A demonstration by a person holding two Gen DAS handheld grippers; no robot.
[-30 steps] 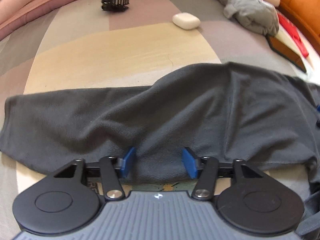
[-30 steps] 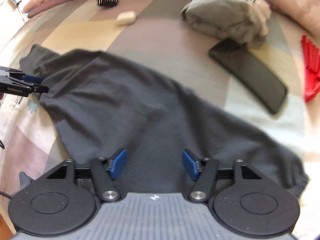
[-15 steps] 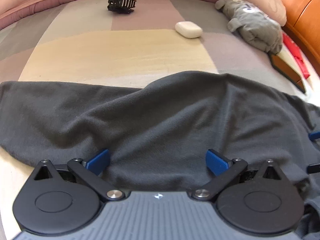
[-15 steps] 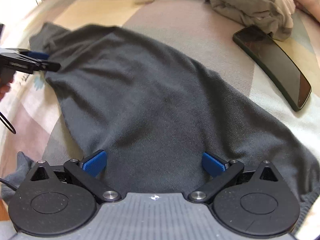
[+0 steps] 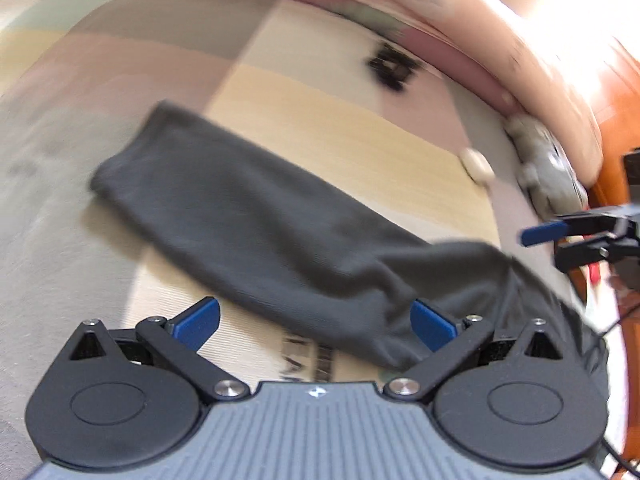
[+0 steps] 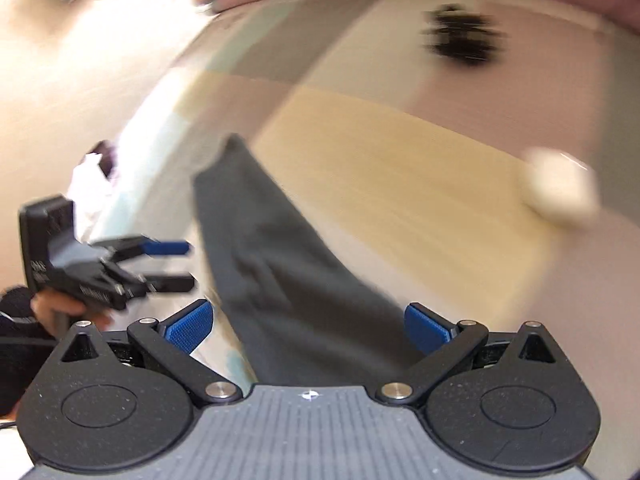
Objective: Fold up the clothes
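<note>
Both views have swung leftward; the grey garment [image 5: 280,240] now lies as a folded band. Left gripper [image 5: 316,326] and right gripper [image 6: 308,326] jaws have just been opening and stand wide, holding nothing. I'd regrip the band's far end cleanly before folding.

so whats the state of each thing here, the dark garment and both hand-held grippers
dark garment: lying loose on the bed in a long folded strip, not gripped
left hand-held gripper: open wide, jaws have just been opening, garment edge between them but not pinched
right hand-held gripper: open wide, jaws have just been opening, over the garment's end, pads off the cloth
</note>
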